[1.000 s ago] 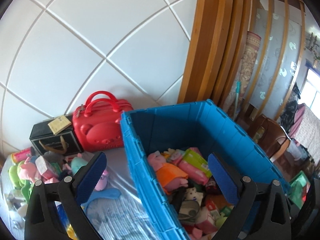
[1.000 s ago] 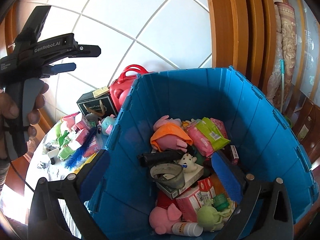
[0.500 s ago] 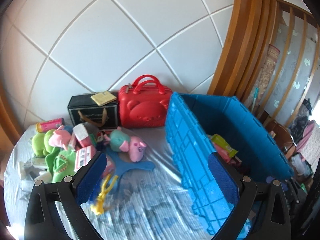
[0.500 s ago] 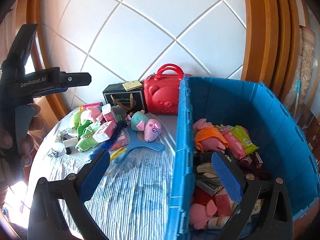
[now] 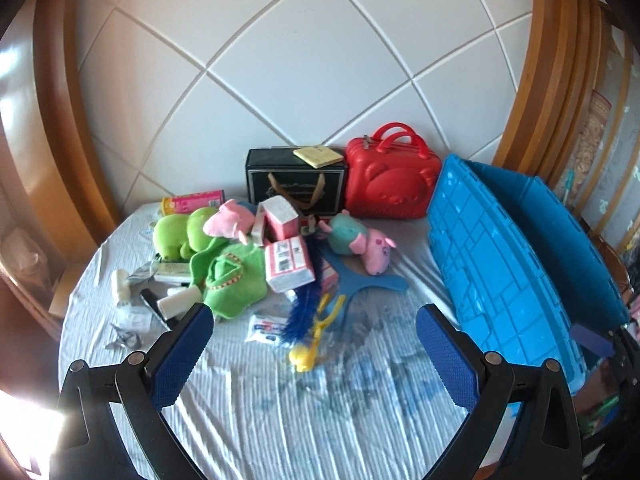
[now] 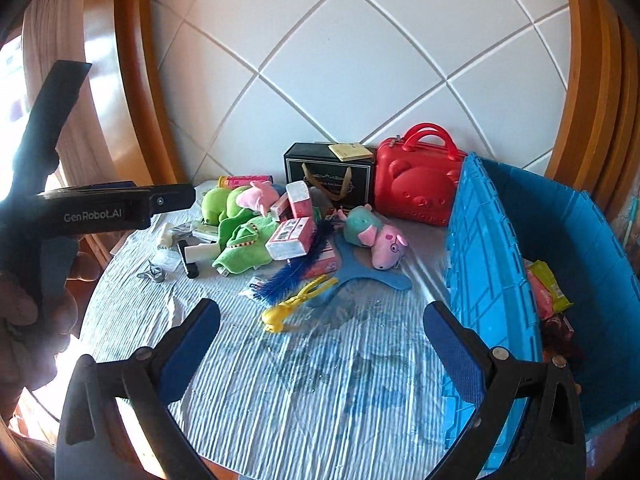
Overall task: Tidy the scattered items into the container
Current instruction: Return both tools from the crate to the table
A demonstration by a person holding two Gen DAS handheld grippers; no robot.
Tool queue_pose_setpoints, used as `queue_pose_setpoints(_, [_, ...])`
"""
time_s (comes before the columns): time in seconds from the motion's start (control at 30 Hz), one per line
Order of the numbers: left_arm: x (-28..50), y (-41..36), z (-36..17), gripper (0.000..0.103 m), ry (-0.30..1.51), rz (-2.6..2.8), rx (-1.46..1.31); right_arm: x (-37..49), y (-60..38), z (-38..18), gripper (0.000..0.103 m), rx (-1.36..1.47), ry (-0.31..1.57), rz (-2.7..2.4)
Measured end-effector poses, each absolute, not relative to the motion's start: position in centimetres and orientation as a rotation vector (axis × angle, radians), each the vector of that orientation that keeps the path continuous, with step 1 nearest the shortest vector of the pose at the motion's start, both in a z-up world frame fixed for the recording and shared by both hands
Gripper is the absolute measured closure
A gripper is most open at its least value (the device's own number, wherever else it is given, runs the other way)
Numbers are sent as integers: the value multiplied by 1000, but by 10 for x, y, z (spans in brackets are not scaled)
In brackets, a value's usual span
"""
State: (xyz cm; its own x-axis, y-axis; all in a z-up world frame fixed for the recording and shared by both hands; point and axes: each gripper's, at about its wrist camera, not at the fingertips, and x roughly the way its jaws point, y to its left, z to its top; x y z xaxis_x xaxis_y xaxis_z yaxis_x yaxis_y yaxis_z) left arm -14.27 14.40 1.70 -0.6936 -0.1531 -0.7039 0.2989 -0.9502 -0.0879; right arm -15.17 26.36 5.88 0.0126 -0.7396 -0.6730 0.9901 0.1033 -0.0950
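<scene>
- The left gripper [image 5: 314, 350] hangs above the near part of the tabletop [image 5: 320, 420], fingers spread wide and empty, facing the heap of loose things.
- The right gripper [image 6: 320, 344] hovers alongside over the same near stretch, fingers likewise spread with nothing between them.
- The blue crate [image 6: 560, 280] stands at the right edge of the tabletop, partly filled; packets and toys show inside its near corner.
- The scattered items lie toward the far-left half: a green plush [image 5: 180, 232], a green cloth [image 5: 230, 280], pink boxes [image 5: 288, 264], a pig plush [image 5: 368, 246], a blue feather brush [image 5: 304, 304] and a yellow clip [image 5: 316, 340] nearest the grippers.
- A black gift box [image 5: 296, 188] and a red case [image 5: 390, 184] stand along the far edge against the wall; whether they belong in the crate I cannot tell.
- Risks, as I judge them: the yellow clip lies across the brush and touches the blue hanger-like piece [image 5: 360, 284], so pinching one may drag the others.
- The striped cloth covering the tabletop is wrinkled and could snag a fingertip and pull the whole heap.
- The crate's wall is tall; a low carry could knock an item against its rim and drop it outside.
- Both grippers aim at the same spot and could collide.
</scene>
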Motion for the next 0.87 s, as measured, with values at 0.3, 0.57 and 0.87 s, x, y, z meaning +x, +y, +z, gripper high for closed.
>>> queue_pose_setpoints(0.3, [-73,95,0,0,350,-2573,1076,-90,274,50,0,436,710,-1390])
queue_pose_setpoints(0.57, [-30,68,-8,0,425,-2559,1082,-55,289,46,0,418,706,-1398])
queue_pose_setpoints(0.87, [-3,58,0,0,334,-2514,981,-35,302,43,0,413,688,-1406])
